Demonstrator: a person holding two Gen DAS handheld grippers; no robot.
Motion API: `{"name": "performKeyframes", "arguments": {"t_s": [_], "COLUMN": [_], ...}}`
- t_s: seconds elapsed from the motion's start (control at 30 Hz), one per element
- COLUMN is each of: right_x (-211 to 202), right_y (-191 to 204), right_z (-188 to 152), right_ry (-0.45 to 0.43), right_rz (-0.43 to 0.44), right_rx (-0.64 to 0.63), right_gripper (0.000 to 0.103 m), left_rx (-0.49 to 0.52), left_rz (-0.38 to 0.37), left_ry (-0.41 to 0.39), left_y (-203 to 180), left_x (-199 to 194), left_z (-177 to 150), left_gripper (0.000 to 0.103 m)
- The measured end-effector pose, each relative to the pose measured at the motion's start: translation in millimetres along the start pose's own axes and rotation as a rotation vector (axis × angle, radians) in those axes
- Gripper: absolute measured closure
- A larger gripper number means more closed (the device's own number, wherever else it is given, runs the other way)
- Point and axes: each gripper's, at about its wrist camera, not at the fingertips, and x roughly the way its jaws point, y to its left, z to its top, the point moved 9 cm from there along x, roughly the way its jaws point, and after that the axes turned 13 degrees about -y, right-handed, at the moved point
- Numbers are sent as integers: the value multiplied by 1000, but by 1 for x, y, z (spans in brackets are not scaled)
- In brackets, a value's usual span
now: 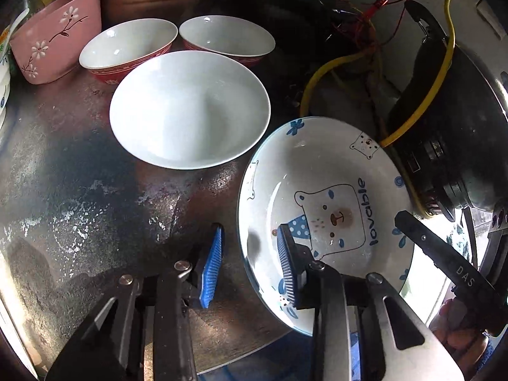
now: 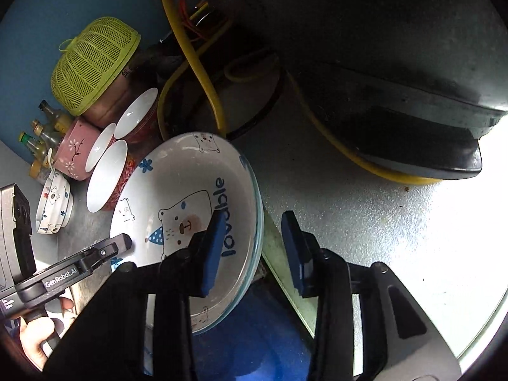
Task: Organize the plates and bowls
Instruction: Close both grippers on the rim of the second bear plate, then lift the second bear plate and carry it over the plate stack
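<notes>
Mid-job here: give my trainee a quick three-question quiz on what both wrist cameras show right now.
1. True or false: the left tool is shut on the bear plate.
2. Which word is printed on the bear plate? A) lovable B) happy C) sweet
3. Fill in: behind the plain white bowl stand ___ red-patterned bowls.

Key: 1. False: its jaws stand apart, astride the plate's rim, one finger inside and one outside. 2. A. 3. Two.
</notes>
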Motion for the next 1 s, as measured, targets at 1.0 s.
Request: {"name": "performKeyframes", "arguments": {"t_s": [1.0], "right_x": [-7], "right_y": [20], "right_z": [-12], "right_ry": [8], "right_rz": [18], "right_rx": [-110], "right_gripper": [93], "left_rx": [8], "left_rz": [-19], "left_ry": [-24], "left_y": [29], "left_x": [-40], "left_z": [-14], "left_gripper": [90]}}
